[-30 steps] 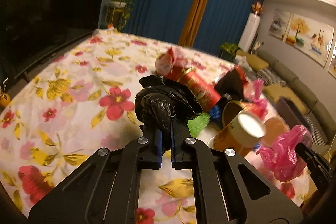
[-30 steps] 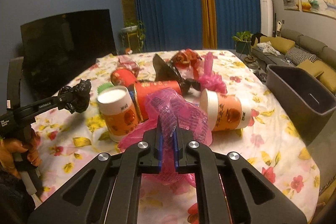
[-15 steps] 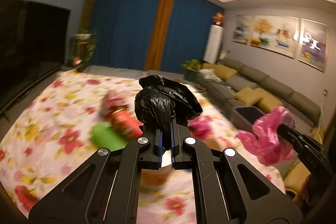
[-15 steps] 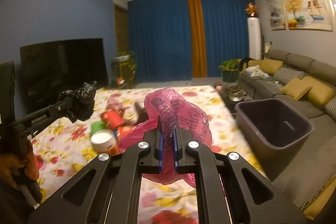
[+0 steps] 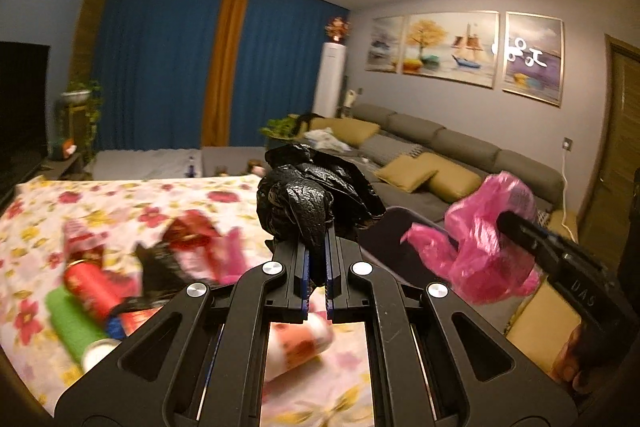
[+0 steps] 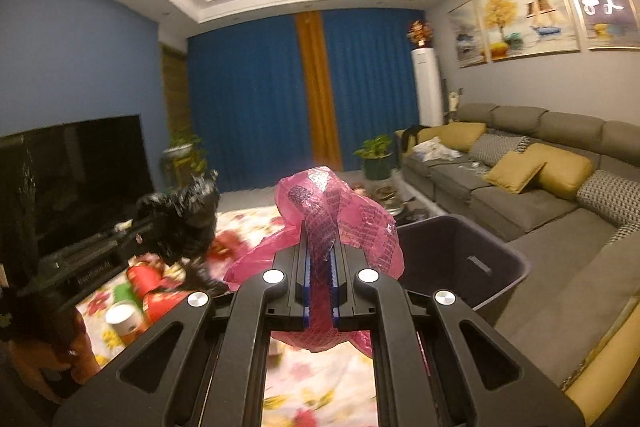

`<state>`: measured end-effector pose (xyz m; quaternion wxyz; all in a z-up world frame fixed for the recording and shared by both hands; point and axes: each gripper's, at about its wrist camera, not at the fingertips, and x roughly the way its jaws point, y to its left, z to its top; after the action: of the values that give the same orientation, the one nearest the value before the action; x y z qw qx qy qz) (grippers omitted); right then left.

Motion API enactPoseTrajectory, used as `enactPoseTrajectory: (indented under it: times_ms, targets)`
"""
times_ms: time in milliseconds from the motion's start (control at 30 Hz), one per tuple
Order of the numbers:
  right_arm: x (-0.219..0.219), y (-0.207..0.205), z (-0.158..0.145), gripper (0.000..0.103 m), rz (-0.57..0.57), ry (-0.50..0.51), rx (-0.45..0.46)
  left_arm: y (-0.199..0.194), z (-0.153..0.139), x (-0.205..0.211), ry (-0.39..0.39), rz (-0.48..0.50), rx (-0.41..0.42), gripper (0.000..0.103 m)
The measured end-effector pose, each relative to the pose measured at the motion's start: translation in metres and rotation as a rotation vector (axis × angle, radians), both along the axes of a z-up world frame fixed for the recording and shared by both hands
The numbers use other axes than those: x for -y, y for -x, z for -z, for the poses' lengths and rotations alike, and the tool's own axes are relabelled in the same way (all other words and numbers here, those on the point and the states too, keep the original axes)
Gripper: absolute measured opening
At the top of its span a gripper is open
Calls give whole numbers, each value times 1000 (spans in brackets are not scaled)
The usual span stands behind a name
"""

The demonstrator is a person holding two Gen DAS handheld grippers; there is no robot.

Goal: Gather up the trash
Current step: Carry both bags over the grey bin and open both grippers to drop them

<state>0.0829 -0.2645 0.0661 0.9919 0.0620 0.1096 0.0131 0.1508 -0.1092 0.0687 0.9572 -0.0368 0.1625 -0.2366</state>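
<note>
My left gripper is shut on a crumpled black plastic bag and holds it in the air above the flowered table. My right gripper is shut on a crumpled pink plastic bag, also lifted. The pink bag also shows in the left wrist view, and the black bag in the right wrist view. A dark grey bin stands to the right of the table, just beyond the pink bag.
Trash lies on the table: red cans, a green roll, a paper cup, black and pink wrappers. A grey sofa with yellow cushions runs along the right. A TV stands at the left.
Both grippers have risen from the trash pile with their bags and swung to the right, toward the bin and the sofa. The table has dropped lower in both views.
</note>
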Motion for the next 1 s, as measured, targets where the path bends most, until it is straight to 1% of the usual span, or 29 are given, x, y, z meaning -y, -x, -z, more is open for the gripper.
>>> enactPoseTrajectory:
  times_ms: [133,200,367,567,833,1000]
  targets:
    - [25,-6,-5,8,47,-21,24,-17,3,30,-6,43,-7,5]
    - [38,-10,-7,8,72,-31,33,-24,0,49,-11,62,1,5]
    - [56,-23,-3,8,128,-19,42,-45,2,86,-26,93,14,5]
    - [76,-41,0,8,161,-38,37,-71,14,132,-44,130,-22,5]
    - [94,-54,8,8,194,-60,37,-92,29,160,-67,142,-41,5]
    - [105,-65,12,8,202,-81,26,-101,36,170,-74,148,-48,5]
